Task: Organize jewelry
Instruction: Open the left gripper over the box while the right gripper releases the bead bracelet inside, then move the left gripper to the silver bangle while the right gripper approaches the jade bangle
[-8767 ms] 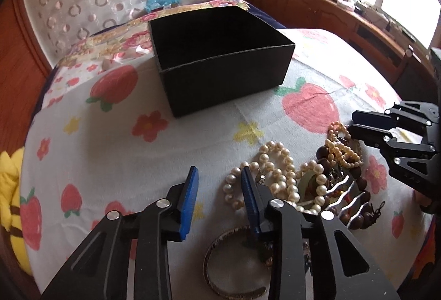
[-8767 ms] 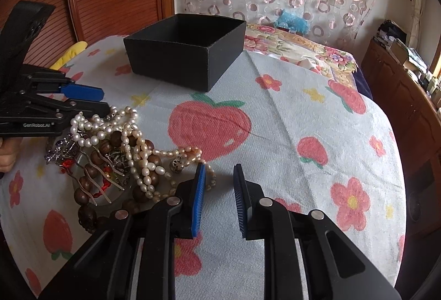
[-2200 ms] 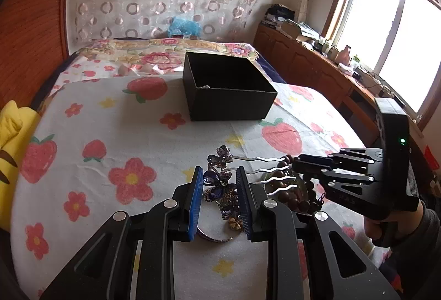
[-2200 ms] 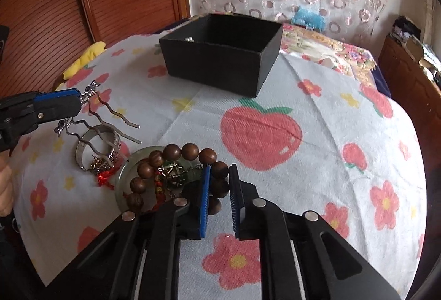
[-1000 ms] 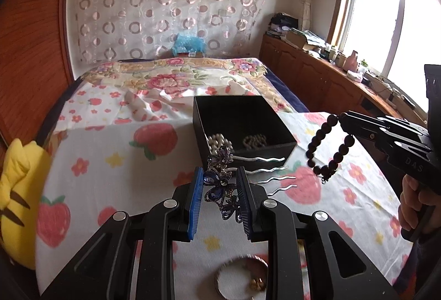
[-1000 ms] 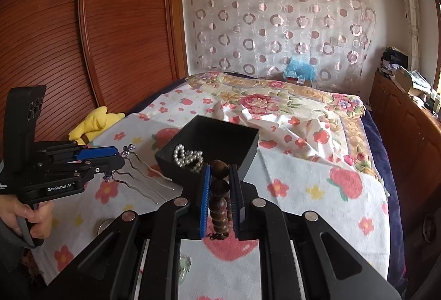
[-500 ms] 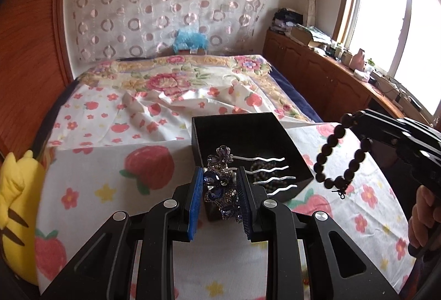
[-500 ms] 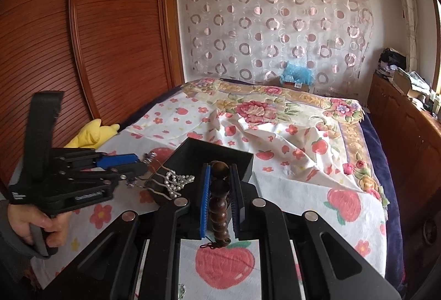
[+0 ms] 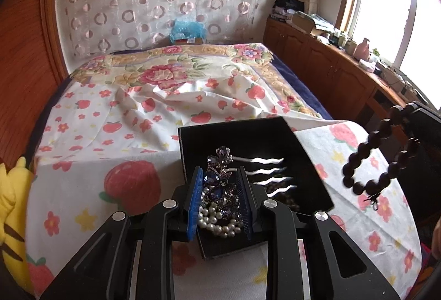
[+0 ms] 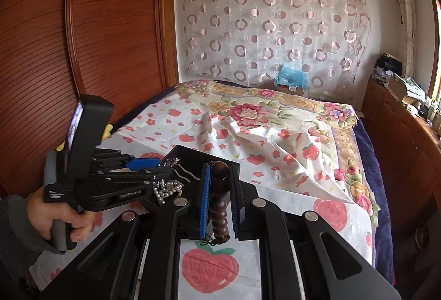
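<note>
A black open box [image 9: 278, 132] stands on the strawberry-print cloth; pearls [image 9: 217, 223] lie inside it. My left gripper [image 9: 220, 189] is shut on a purple jewelled hair comb [image 9: 217, 176] with silver wavy prongs [image 9: 267, 173] and holds it over the box. My right gripper [image 10: 220, 195] is shut on a dark wooden bead bracelet [image 10: 219, 198], which hangs over the box's right side; it also shows in the left wrist view [image 9: 386, 154]. The left gripper [image 10: 148, 165] and the box [image 10: 193, 154] show in the right wrist view.
The cloth [image 9: 91, 178] covers a table in front of a bed [image 9: 176, 74] with a floral cover. A yellow plush toy [image 9: 11, 203] lies at the left. Wooden cabinets [image 9: 330, 71] line the right wall under a window. A wooden wardrobe [image 10: 82, 52] stands at the left.
Both grippers have moved forward over the box with their loads. The comb now hangs above the pearls in the box, and the bracelet has come over the box's right edge.
</note>
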Motion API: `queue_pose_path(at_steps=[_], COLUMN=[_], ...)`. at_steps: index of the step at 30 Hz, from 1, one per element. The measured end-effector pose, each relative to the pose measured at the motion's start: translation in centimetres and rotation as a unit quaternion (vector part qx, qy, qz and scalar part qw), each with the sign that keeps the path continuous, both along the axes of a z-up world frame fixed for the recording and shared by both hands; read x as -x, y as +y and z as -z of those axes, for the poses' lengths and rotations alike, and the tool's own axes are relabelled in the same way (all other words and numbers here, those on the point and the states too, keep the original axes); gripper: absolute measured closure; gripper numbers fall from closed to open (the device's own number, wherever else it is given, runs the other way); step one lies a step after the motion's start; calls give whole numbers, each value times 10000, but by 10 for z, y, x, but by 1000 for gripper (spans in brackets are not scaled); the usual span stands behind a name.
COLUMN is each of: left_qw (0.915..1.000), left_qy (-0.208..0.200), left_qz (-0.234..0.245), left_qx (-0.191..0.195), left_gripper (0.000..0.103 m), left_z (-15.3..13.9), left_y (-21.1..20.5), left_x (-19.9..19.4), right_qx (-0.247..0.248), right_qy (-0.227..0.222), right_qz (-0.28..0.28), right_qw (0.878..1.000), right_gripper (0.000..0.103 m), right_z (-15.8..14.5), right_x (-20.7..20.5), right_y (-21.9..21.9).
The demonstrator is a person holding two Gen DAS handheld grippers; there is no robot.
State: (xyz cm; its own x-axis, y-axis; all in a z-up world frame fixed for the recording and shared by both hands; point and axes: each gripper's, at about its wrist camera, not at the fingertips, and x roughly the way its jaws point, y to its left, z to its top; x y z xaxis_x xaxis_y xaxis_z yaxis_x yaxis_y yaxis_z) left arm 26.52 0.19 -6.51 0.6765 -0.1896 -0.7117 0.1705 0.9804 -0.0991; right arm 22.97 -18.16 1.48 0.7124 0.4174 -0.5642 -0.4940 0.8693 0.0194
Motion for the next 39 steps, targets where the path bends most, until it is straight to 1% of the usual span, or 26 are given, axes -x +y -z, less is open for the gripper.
queue_pose_path(at_steps=[2, 3, 4, 6, 8, 9, 14, 16, 20, 22, 24, 27, 29, 31, 33, 36, 39], left_qw=[10000, 10000, 9999, 9999, 9999, 9998, 9996, 9996, 9997, 9996, 9993, 9990, 9989, 9987, 9980, 9975, 9970], left_qy=[-22, -19, -45, -82, -137, -179, -257, -264, -241, -260, -308, -412, -446, -483, -591, -636, -659], left_qz=[-1, -5, -19, -22, -18, -25, -55, -86, -30, -14, -1, 29, 75, 78, 109, 230, 329], left_qx=[57, 89, 112, 116, 86, 54, -88, -72, -63, -112, -222, -162, -124, -171, -216, -196, -234], left_gripper=[76, 71, 69, 69, 64, 60, 57, 50, 45, 38, 36, 21, 20, 15, 13, 10, 10], left_z=[1, 1, -1, -4, -8, -10, -15, -15, -12, -11, -11, -14, -14, -15, -17, -17, -15], left_y=[2, 3, 4, 4, 4, 5, 10, 15, 21, 22, 24, 30, 32, 32, 30, 26, 21], left_x=[0, 0, 2, 4, 9, 12, 27, 35, 50, 56, 63, 73, 80, 87, 96, 108, 119], right_qx=[20, 7, 2, -33, -100, -128, -174, -142, -92, -39, -7, -24, -29, -68, -68, -40, -80], right_qy=[1, 10, 22, 73, 125, 148, 222, 233, 339, 461, 570, 628, 571, 487, 442, 401, 486], right_qz=[-4, -5, -10, -29, -55, -68, -179, -209, -261, -254, -220, -184, -162, -192, -200, -206, -210], right_qw=[10000, 10000, 10000, 10000, 9999, 9998, 9994, 9994, 9990, 9986, 9981, 9979, 9982, 9986, 9988, 9990, 9986], right_gripper=[88, 88, 88, 88, 88, 88, 88, 88, 88, 87, 87, 85, 78, 77, 77, 77, 76], right_z=[0, 0, 1, 3, 4, 5, 8, 9, 17, 25, 32, 37, 38, 37, 37, 40, 48], right_x=[-2, -2, -3, -6, -11, -13, -24, -28, -35, -40, -46, -49, -47, -41, -35, -21, -4], right_y=[-1, -1, 0, 1, 5, 7, 26, 35, 48, 52, 54, 53, 53, 50, 47, 38, 26])
